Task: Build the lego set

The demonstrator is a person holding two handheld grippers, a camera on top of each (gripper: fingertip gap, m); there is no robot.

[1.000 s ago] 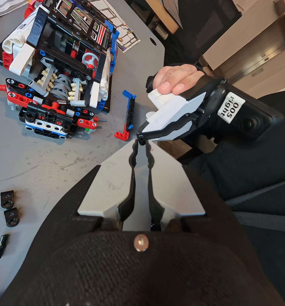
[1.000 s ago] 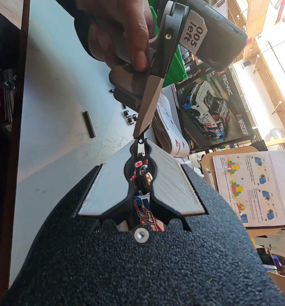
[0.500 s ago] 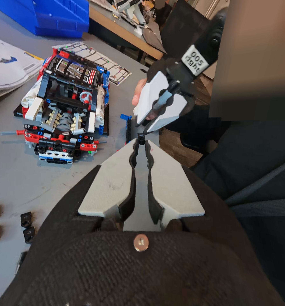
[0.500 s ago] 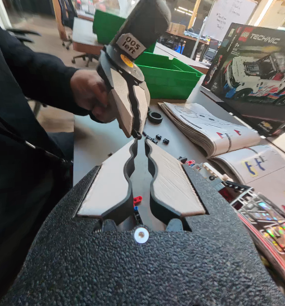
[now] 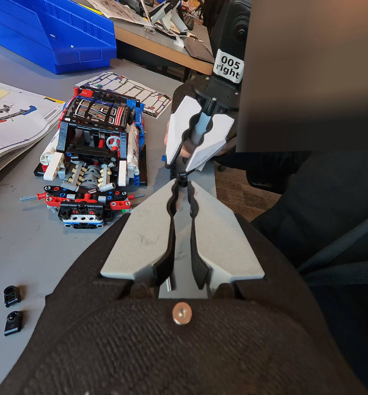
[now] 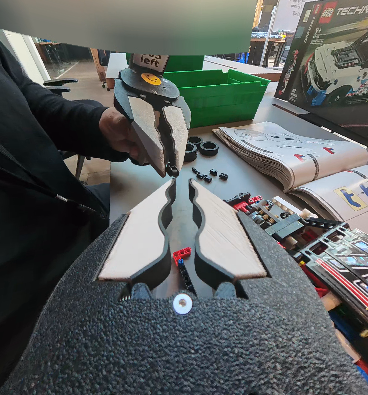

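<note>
Left gripper (image 5: 182, 181) pinching a small black connector (image 5: 182, 180) at the fingertips, raised above the table (image 5: 29, 245). Right gripper (image 6: 182, 181) spread, empty, tip to tip opposite. Half-built car (image 5: 93, 158) left of both.

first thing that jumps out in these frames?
The half-built car in red, white, blue and black, mid-table beside the open manual. Then the two grippers nose to nose above the table edge: the left gripper pinches a small black piece, while the right gripper is open and empty. The green bin sits behind.
</note>
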